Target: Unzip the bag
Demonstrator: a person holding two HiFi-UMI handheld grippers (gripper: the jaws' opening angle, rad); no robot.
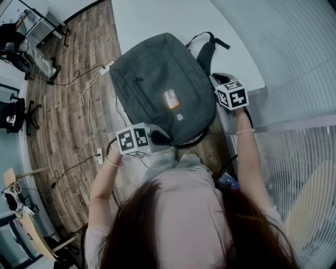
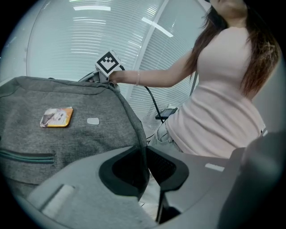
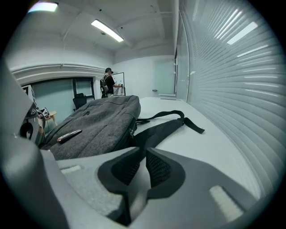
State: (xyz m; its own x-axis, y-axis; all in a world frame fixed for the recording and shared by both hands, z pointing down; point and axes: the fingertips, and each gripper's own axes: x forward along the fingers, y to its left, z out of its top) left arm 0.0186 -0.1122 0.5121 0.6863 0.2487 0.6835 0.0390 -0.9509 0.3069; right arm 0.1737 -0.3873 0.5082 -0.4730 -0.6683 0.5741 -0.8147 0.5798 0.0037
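Bag (image 1: 157,89) flat on tabletop (image 1: 157,16), long axis slanting away. Left gripper (image 2: 145,150) fingers pinch bag's near edge; edge runs toward right gripper (image 3: 143,150), fingers closed on strap (image 3: 165,126) base.

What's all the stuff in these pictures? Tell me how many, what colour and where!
backpack: one, grey, lying flat on the table
strap: one in plain sight, black, trailing off the backpack's far right corner
patch: one, orange, on the backpack's front
table: one, white, under the backpack
cables: several, white and black, on the wooden floor to the left
chairs: two, black, at the far left edge of the head view
left gripper: one, grey, fingers pinching the backpack's near edge
right gripper: one, grey, fingers together by the strap's base
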